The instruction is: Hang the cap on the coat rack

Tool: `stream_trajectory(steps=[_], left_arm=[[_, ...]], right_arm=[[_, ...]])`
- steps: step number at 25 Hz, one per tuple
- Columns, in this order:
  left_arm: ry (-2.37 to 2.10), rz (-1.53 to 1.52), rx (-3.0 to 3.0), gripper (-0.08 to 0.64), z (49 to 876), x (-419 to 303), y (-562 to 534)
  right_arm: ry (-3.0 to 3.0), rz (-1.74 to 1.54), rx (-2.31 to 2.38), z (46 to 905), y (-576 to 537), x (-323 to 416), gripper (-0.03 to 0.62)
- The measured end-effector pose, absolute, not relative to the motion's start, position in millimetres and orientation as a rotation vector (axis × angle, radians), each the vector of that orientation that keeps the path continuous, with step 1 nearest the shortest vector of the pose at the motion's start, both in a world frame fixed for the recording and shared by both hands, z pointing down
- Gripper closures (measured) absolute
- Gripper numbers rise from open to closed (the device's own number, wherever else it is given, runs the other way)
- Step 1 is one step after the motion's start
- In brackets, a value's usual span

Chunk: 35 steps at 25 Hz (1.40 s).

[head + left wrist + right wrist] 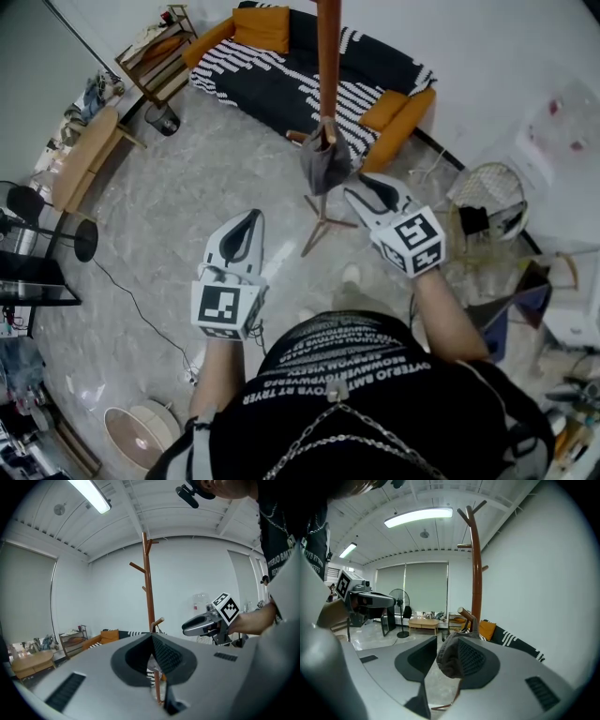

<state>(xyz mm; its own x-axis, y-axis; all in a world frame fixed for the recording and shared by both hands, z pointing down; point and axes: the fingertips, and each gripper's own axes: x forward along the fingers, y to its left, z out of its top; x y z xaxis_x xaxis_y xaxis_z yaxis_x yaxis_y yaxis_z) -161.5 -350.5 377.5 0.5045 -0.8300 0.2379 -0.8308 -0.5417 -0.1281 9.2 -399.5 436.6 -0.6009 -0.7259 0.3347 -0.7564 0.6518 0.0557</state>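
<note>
The brown wooden coat rack [328, 56] stands in front of me, and its pole [149, 588] rises to the ceiling in the left gripper view. A grey cap [323, 161] hangs from a low peg on it. My right gripper [354, 195] is right beside the cap. In the right gripper view the cap [449, 660] droops between the parted jaws of this gripper [447, 641], and a gap shows on its left. My left gripper [251, 217] hovers lower left of the rack, tips together and empty [151, 639].
A black-and-white striped sofa with orange cushions [309, 75] stands behind the rack. A wooden bench [84, 155], a shelf [159, 52] and a small bin [164, 117] line the left. A fan base [84, 239] and a wire basket [487, 206] stand on the floor.
</note>
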Motion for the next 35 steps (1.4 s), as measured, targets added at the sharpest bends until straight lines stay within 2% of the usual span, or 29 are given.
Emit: stream_trajectory(steps=[4,7,21,35], left_arm=[[-1.492,0.422,2.737,0.557,374,-164,-341],[-1.489,0.414,2.752,0.557,370,-164,-333],[-1.464,0.384,2.794,0.557,355,-166,-297],[-1.351,0.443,2.873,0.557,357,-151,-276]], right_arm=[[-2.551,0.077,1.245,420,-389,11,0.554],[-2.558,0.02,1.277,408,-379,15,0.588],[-2.624,-0.083,1.3,343,-312,5,0.591],[-2.609,-0.074,1.406,336,-287,15,0.591]])
